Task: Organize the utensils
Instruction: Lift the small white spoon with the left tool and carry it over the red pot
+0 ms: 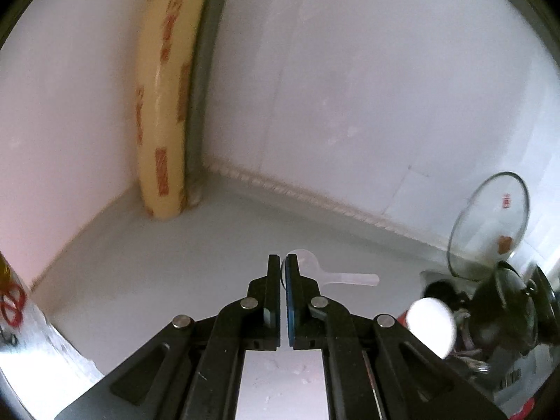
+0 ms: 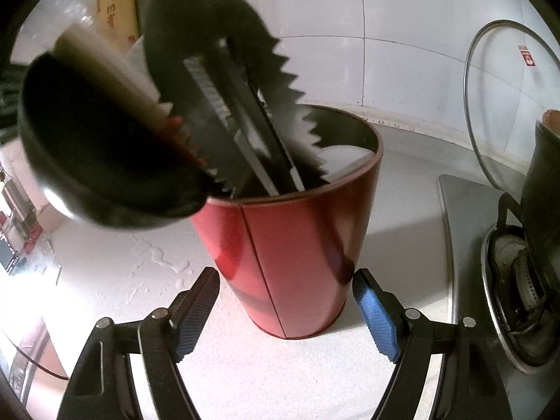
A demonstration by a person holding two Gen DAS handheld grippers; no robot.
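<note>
Our left gripper (image 1: 282, 262) pinches a clear spoon (image 1: 350, 279) above the counter (image 1: 168, 266). Only the right view shows our right gripper (image 2: 285, 275) clamping the red holder (image 2: 297, 245), crowded with black utensils (image 2: 217, 52).

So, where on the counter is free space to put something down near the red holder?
Bare counter lies left of the red holder, though wet with water drops, and in the corner between the yellow roll and the clear spoon. It is crowded on the right, by the stove and glass lid.
</note>
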